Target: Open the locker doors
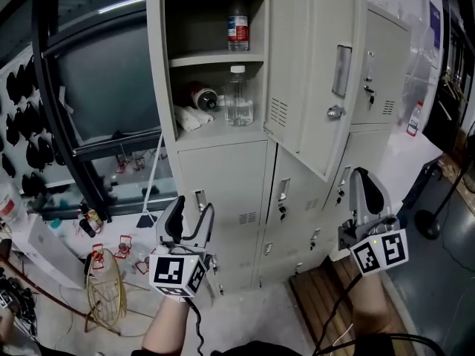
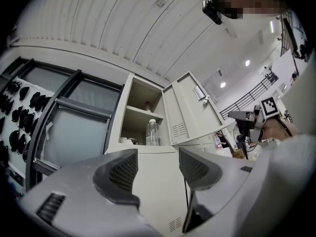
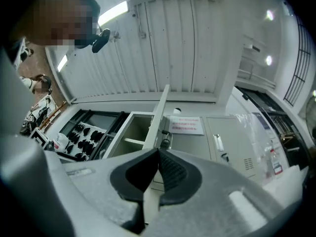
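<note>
The beige locker bank fills the head view. Its upper left door stands swung out to the right, baring two shelves with clear bottles, a lying can and white cloth. The other doors look closed. My left gripper is open, low before the lower left door, near its latch. In the left gripper view its jaws are apart and empty, aimed up at that door. My right gripper is just below the open door's lower corner, shut, its pads meeting with nothing seen between them. The door's edge rises straight above them.
A wire basket and cables lie on the floor at left, under a black-framed window. A wooden pallet sits at the lockers' right foot, with a black stand base beyond it. A notice is stuck on the middle upper door.
</note>
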The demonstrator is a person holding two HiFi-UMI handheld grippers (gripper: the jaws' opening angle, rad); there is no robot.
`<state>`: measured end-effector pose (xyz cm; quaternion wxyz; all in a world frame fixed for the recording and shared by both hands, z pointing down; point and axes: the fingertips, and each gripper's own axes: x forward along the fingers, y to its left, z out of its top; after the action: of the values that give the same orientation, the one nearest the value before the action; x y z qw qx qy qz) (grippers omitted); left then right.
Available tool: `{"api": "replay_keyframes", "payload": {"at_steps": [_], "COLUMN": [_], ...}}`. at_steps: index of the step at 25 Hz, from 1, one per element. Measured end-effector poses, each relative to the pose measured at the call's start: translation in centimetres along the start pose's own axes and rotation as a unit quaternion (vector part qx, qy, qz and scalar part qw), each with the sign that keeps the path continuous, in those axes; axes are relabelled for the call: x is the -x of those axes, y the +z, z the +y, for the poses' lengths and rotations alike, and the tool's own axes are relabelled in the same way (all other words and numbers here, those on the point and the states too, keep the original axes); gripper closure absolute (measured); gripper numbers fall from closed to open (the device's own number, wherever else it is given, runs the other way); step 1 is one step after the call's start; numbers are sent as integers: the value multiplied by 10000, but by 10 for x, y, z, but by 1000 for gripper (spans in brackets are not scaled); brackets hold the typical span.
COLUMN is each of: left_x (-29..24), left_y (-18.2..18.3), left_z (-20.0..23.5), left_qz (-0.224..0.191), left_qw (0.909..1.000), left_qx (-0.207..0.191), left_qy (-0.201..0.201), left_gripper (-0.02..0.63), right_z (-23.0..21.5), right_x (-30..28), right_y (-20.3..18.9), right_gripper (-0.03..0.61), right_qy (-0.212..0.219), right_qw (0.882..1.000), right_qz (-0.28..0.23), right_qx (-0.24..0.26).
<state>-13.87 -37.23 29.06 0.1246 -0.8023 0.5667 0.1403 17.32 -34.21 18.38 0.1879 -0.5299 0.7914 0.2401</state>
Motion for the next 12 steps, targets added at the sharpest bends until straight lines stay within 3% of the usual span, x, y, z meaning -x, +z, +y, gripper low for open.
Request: {"api": "replay_keyframes", "payload": {"at_steps": [5, 12], "left_x": [8, 21], "left_y": [0, -6], "left_z": [-4, -8], "left_qz": [-18, 67], "left_qw": [10000, 9998], "left_qx": [-59, -114], "left_qy": [31, 127], "left_gripper": [361, 370], "right_z": [6, 27], "right_x": [23, 46], "right_y": [-31, -53], "right_gripper": [578, 578], "right_qy": [-98, -49], "right_qw": [9996, 9996], "right_qz": [167, 289], "right_qx": [-225, 9]}}
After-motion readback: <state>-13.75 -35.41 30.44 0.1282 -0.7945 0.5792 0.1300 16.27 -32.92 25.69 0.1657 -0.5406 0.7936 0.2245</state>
